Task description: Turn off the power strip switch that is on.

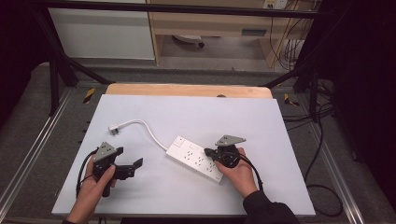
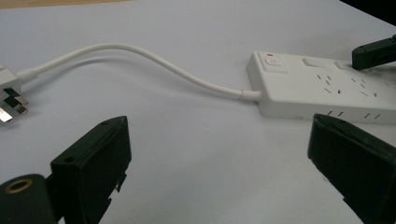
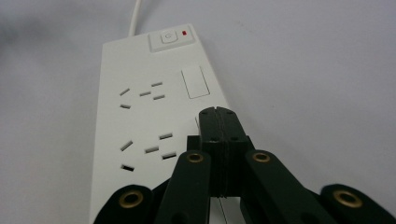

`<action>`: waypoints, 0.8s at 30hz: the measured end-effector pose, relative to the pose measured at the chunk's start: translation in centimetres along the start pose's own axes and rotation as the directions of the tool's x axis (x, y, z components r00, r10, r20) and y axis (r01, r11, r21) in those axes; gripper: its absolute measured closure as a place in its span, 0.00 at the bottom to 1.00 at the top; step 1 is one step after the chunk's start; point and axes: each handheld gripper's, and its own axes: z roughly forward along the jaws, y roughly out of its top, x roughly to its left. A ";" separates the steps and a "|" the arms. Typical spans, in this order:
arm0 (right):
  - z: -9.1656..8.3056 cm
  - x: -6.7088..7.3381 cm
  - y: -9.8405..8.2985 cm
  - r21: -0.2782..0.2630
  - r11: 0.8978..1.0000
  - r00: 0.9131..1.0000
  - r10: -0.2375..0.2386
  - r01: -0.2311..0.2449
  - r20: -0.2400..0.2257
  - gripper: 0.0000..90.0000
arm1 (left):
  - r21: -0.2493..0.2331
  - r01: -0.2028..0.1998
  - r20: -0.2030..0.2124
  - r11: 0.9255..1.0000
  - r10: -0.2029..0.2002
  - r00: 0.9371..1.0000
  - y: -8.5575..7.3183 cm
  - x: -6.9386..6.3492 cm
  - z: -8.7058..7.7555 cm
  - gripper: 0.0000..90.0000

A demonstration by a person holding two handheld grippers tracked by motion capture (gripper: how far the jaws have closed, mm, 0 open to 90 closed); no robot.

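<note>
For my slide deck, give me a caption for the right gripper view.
Closed right gripper poised over a white power strip near its rocker switch.

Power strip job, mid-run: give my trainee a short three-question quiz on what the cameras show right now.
1. True or false: the right gripper has its jaws shut over the power strip.
2. Where does the plug lie? A) in a socket B) loose on the white table top C) in the left gripper
3. Fill in: the left gripper's jaws are ____.

Key: 1 true; 2 B; 3 open, nothing between them.
</note>
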 end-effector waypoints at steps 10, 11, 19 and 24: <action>0.0 0.1 0.0 -0.001 1.000 1.000 -0.001 0.001 0.005 1.00 | 0.000 0.000 0.001 1.000 0.000 1.000 0.0 0.0 0.0 0.07; 0.0 0.1 0.0 -0.001 1.000 1.000 -0.001 0.001 0.007 1.00 | 0.001 0.000 0.000 1.000 0.000 1.000 0.0 0.0 0.0 0.07; 0.0 0.1 0.1 0.002 1.000 1.000 0.005 -0.005 0.008 1.00 | -0.003 -0.002 0.000 1.000 0.002 1.000 0.0 0.0 0.0 0.07; 0.1 0.1 0.1 0.005 1.000 1.000 -0.001 0.001 0.010 1.00 | -0.001 0.002 -0.002 1.000 -0.002 1.000 0.0 -0.1 0.1 0.07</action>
